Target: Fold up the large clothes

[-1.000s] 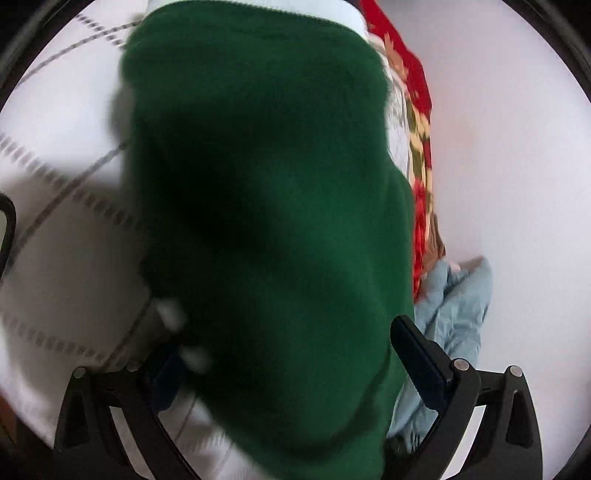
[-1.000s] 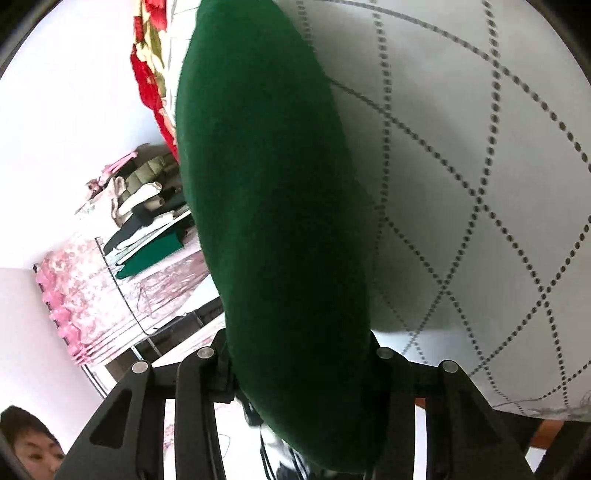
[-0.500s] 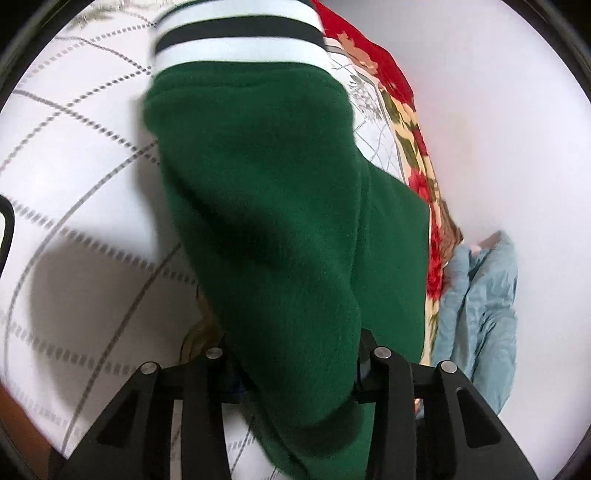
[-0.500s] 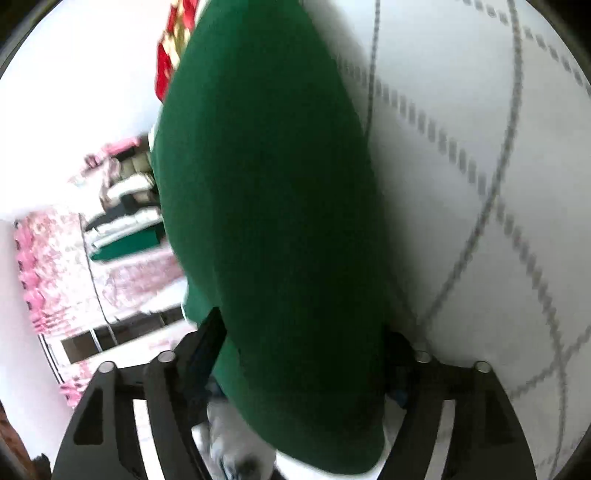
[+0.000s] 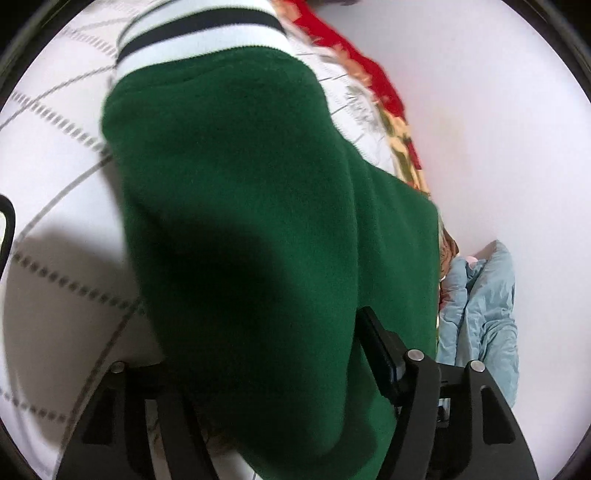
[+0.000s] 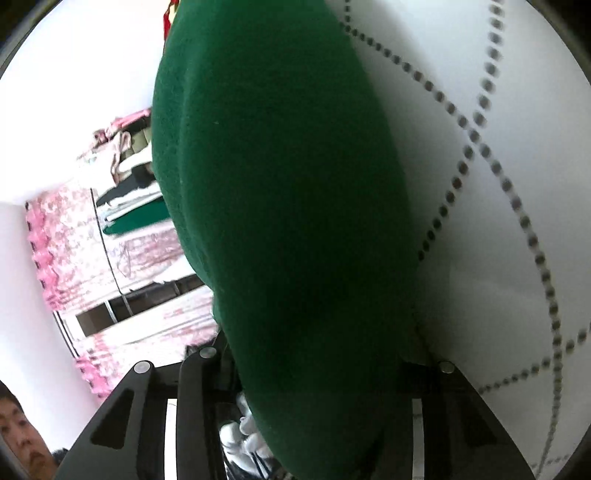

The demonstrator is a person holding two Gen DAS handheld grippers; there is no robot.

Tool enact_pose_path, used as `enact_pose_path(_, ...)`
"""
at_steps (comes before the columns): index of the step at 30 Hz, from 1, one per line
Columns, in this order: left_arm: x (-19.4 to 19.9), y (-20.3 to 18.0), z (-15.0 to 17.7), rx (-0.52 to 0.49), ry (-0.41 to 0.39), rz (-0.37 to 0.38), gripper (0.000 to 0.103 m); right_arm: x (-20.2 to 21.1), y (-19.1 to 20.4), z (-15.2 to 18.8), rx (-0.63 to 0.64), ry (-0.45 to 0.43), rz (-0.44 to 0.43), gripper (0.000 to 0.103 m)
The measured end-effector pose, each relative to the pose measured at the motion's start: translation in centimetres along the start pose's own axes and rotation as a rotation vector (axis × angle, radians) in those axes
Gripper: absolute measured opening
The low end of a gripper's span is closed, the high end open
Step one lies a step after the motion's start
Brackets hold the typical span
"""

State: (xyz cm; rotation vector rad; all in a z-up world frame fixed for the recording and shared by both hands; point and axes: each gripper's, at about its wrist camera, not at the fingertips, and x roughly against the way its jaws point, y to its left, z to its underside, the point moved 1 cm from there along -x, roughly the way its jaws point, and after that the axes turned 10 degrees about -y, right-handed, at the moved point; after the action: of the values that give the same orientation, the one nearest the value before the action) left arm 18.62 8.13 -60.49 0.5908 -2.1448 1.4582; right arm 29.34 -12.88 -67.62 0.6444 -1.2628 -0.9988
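A thick green fleece garment (image 5: 266, 206) with a white and dark striped hem band (image 5: 199, 33) fills the left wrist view. My left gripper (image 5: 273, 369) is shut on a fold of it; cloth hides the left fingertip. In the right wrist view the same green garment (image 6: 288, 206) hangs as a thick roll, and my right gripper (image 6: 314, 373) is shut on it, fingertips buried in cloth. It lies over a white bedspread with dotted grey diamond lines (image 6: 498, 184).
A red floral blanket edge (image 5: 369, 85) runs along the white wall (image 5: 498, 147). A light blue garment (image 5: 480, 306) lies bunched by the wall. In the right wrist view a pink curtained clothes rack (image 6: 110, 221) stands at left, with a person's face (image 6: 18, 432) low down.
The left gripper closed on the green garment and lifted it, baring the striped hem band. The right gripper kept its hold and swung slightly, the garment roll staying between its fingers.
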Motion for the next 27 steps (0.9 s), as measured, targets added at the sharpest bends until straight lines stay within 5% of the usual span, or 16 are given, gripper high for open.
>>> enact_pose_path(1, 0.0, -0.3, 0.0, -0.008, -0.004, 0.006, 0.043, -0.2, 0.4, 0.0, 0.02, -0.001, 0.011, 0.068)
enact_pose_path(3, 0.2, -0.9, -0.4, -0.008, -0.018, 0.021, 0.038, -0.4, 1.2, 0.1, 0.048, -0.021, 0.022, 0.078)
enact_pose_path(4, 0.2, -1.5, -0.7, -0.012, -0.034, 0.016, 0.036, -0.5, 1.7, 0.1, 0.062, -0.034, 0.024, 0.076)
enact_pose_path(6, 0.6, -2.1, -1.5, -0.02, -0.048, 0.014, 0.034, -0.4, 2.1, 0.4, 0.059, -0.049, -0.005, 0.048)
enact_pose_path(9, 1.3, -4.0, -2.6, -0.068, -0.055, 0.03, 0.033, 0.6, 5.1, 0.9, 0.138, -0.086, 0.001, 0.037)
enact_pose_path(18, 3.2, -11.0, -5.9, -0.149, -0.037, 0.098, 0.033, 6.9, 13.3, 1.3, 0.203, -0.2, -0.036, 0.034)
enact_pose_path(27, -0.9, -20.2, -7.9, -0.206, -0.022, 0.143, 0.033, 10.0, 24.9, -6.3, 0.251, -0.263, -0.046, 0.034)
